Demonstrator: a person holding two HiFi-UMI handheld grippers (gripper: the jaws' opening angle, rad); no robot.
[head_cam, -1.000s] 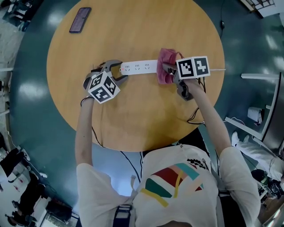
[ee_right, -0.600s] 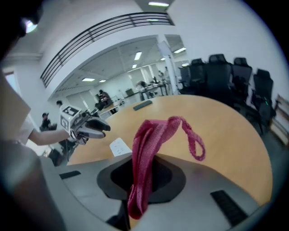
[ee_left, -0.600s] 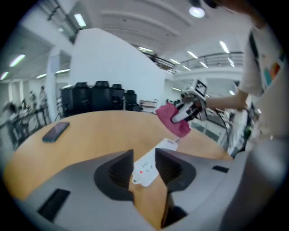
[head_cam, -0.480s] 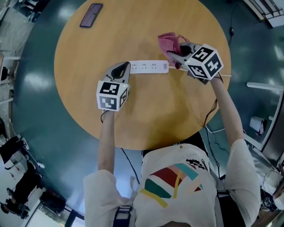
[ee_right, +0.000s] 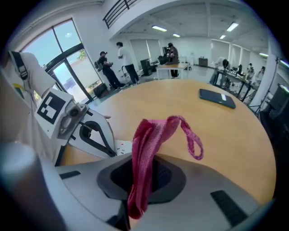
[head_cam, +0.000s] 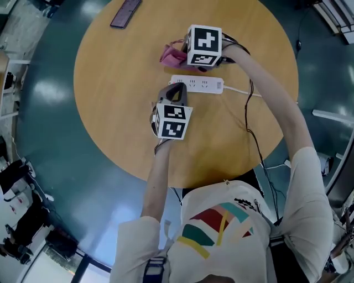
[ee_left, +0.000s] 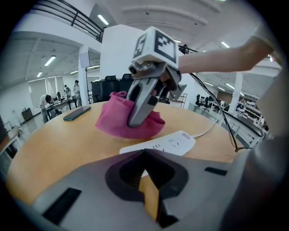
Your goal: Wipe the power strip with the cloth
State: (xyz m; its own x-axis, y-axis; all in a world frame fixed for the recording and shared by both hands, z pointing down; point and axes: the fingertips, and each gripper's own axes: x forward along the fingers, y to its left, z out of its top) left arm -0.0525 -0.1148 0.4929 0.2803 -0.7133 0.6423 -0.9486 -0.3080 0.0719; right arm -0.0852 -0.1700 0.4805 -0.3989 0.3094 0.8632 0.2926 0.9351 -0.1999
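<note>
The white power strip (head_cam: 197, 84) lies flat on the round wooden table (head_cam: 110, 110). My left gripper (head_cam: 176, 88) has just been closing and is now shut, its tips at the strip's (ee_left: 167, 143) near left end; nothing shows between its jaws. My right gripper (head_cam: 185, 55) is shut on the pink cloth (head_cam: 172, 54), which hangs from its jaws (ee_right: 149, 144) just beyond the strip, low over the table. In the left gripper view the cloth (ee_left: 113, 124) bunches under the right gripper's fingers (ee_left: 140, 101). The left gripper (ee_right: 90, 135) shows beside the strip (ee_right: 123, 146) in the right gripper view.
A dark phone (head_cam: 126, 12) lies at the table's far left edge. The strip's white cable (head_cam: 243, 91) runs off to the right, and black wires hang along my right arm. People and desks stand in the room behind.
The right gripper lifted the cloth off the strip's right end and carried it left, to the far side of the strip. The left gripper's jaws closed at the strip's left end and the wrist rolled.
</note>
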